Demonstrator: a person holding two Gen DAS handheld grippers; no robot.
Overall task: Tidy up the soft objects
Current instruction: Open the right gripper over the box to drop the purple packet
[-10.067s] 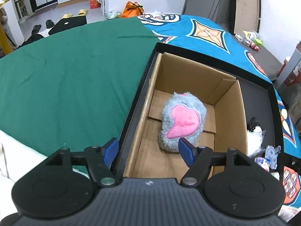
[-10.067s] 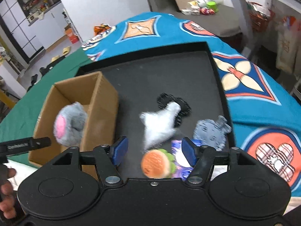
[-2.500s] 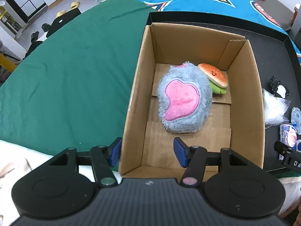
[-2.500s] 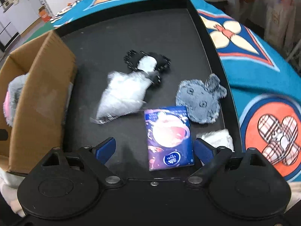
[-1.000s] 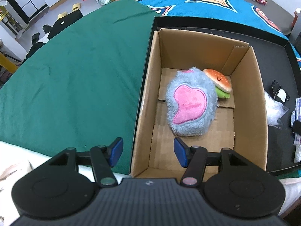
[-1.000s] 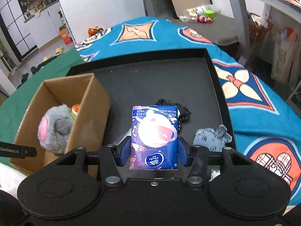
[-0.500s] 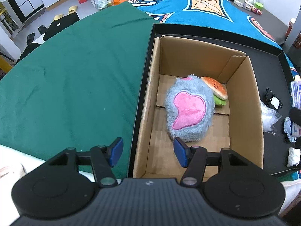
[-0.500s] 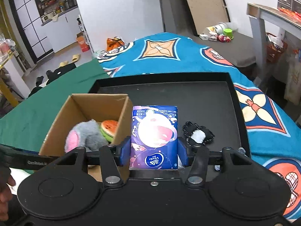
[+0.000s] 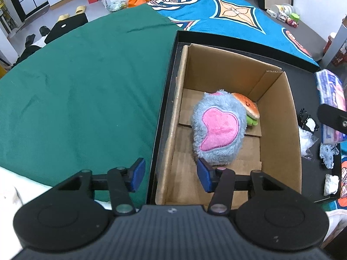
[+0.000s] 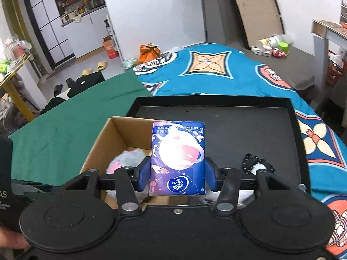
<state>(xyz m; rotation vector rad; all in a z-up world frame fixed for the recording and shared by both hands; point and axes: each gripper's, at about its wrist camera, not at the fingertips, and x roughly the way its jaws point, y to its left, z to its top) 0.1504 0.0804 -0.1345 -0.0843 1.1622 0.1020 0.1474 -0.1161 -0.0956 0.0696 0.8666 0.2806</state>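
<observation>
Two plush toys in cardboard box (image 9: 279, 117); right gripper (image 10: 177, 174) clamps tissue pack (image 10: 178, 158); left gripper (image 9: 170, 174) jaws closing, empty, astride box wall.

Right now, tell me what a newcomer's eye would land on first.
The purple tissue pack clamped in the right gripper, held above the cardboard box. Next, the fluffy grey plush with a pink patch inside that box, a burger toy tucked against it.

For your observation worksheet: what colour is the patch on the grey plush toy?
Pink, on the grey plush toy; clearest in the left wrist view.
</observation>
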